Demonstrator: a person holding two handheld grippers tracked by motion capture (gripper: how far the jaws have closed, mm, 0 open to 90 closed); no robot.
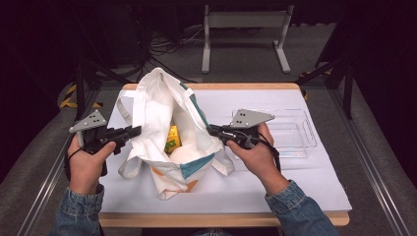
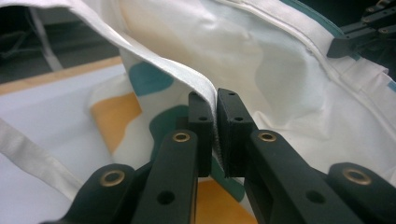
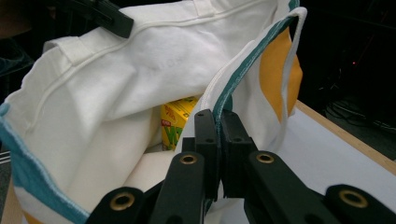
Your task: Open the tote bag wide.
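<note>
My left hand-held gripper (image 2: 215, 114) is nearest, its jaws pressed together on the white hem of the tote bag (image 1: 162, 123), pinching the cloth between the pads. My right hand-held gripper (image 3: 218, 128) does the same on the opposite side, its jaws clamped on the teal-trimmed rim. Between the two, the bag's mouth stands open, and inside it I can see a yellow carton (image 3: 180, 122) low down against the white lining.

The bag lies on the left half of the bench (image 1: 314, 187), its bottom toward my edge and its mouth lifted toward the far edge. One handle loops out near the far left corner. A clear plastic tray (image 1: 295, 132) sits just beyond my right hand (image 1: 255, 152), close to the bench's right edge. In front of my right arm the white surface is bare up to the wooden border; on the left, my left hand (image 1: 88, 157) hangs past the bench's side edge.
</note>
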